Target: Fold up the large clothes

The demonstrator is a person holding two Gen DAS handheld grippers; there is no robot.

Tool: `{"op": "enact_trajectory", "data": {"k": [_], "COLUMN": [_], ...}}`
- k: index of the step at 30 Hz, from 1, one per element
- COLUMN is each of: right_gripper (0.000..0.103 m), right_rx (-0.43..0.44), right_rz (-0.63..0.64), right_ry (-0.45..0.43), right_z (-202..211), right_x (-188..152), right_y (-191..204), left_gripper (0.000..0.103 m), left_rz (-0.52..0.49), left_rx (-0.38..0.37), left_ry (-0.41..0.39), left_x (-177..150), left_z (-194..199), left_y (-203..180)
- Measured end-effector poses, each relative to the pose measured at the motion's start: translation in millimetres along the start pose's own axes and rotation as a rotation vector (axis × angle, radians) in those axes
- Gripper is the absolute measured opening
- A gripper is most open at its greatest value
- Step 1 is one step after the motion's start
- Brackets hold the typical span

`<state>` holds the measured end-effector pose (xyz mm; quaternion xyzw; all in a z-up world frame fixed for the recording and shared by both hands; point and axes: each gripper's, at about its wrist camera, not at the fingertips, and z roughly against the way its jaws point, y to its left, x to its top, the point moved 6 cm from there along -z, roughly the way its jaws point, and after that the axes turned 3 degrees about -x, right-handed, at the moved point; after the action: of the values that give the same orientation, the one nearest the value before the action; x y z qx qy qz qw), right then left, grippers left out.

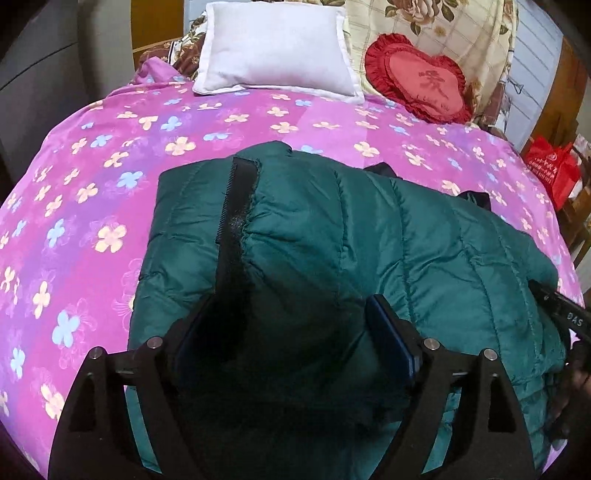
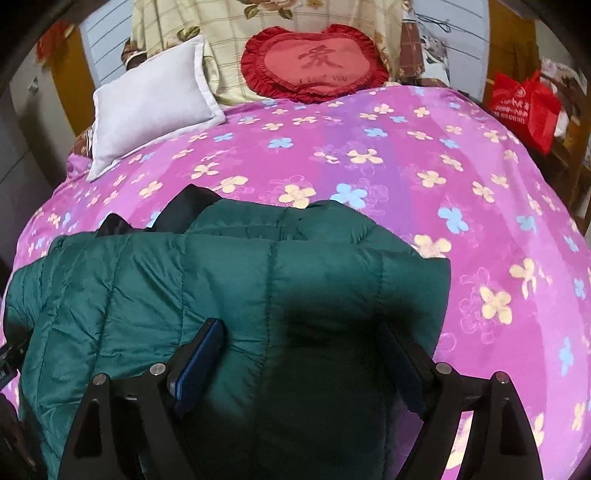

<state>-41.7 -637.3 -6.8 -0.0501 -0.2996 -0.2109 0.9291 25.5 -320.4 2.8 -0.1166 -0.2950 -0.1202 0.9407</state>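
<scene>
A dark green quilted puffer jacket (image 1: pixel 332 240) lies folded over on the pink flowered bedspread (image 1: pixel 92 184). A black zipper strip (image 1: pixel 236 199) runs along its left part. My left gripper (image 1: pixel 291 332) hangs over the jacket's near left part with its jaws wide apart and the fabric bulging between them. In the right wrist view the jacket (image 2: pixel 221 277) fills the lower left. My right gripper (image 2: pixel 306 354) sits over its near right part, jaws wide apart, blue pads (image 2: pixel 201 365) showing. Whether either presses the cloth I cannot tell.
A white pillow (image 1: pixel 277 48), a red heart cushion (image 1: pixel 421 81) and a cream flowered quilt (image 1: pixel 443 33) lie at the head of the bed. A red bag (image 1: pixel 554 170) stands past the bed's right edge. The right gripper's body (image 1: pixel 565 314) shows at the right.
</scene>
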Motion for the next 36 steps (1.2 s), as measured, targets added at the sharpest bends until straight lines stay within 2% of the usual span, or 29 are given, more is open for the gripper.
{"op": "enact_trajectory", "data": {"k": [3,8,11,14,19,22,27,31,36], "right_gripper": [0.083,0.083,0.083,0.083,0.084,0.084,0.084,0.084,0.100], "right_rx": [-0.029,0.059,0.083,0.031,0.022,0.024,0.028,0.016,0.034], "right_rz": [0.021,0.097,0.167,0.238,0.215,0.217,0.169,0.114,0.035], "right_ry": [-0.025,-0.080,-0.045,-0.026,-0.022,-0.016,-0.070,-0.037,0.003], "right_z": [20.1,63.7,61.7,43.0,28.9,39.2,64.5,48.3,21.8], "right_x": [0.0,-11.8,-28.8,-46.7,-54.0,-51.3,-49.6,-53.7,-56.7], "right_y": [3.0,28.1,43.5,49.9,48.8,47.1,33.6,16.7,6.8], "left_gripper": [0.083,0.083,0.083,0.084,0.086,0.086,0.086,0.087,0.088], "left_rz": [-0.007,-0.016,-0.018,-0.028,-0.045,-0.048,-0.049,-0.050,-0.051], "left_rx": [0.009,0.014,0.015,0.017,0.025,0.028,0.031,0.030,0.028], "left_ry": [0.003,-0.005,-0.005,-0.011,-0.019,-0.016,-0.022,-0.026,-0.031], "left_x": [0.4,-0.6,-0.9,-2.6,-3.8,-3.5,-3.6,-3.9,-3.6], "left_z": [-1.8,-2.7,-2.8,-2.9,-4.5,-5.4,-5.5,-6.2,-7.5], "left_y": [-0.7,-0.9,-0.9,-2.5,-3.7,-3.9,-4.2,-4.4,-3.9]}}
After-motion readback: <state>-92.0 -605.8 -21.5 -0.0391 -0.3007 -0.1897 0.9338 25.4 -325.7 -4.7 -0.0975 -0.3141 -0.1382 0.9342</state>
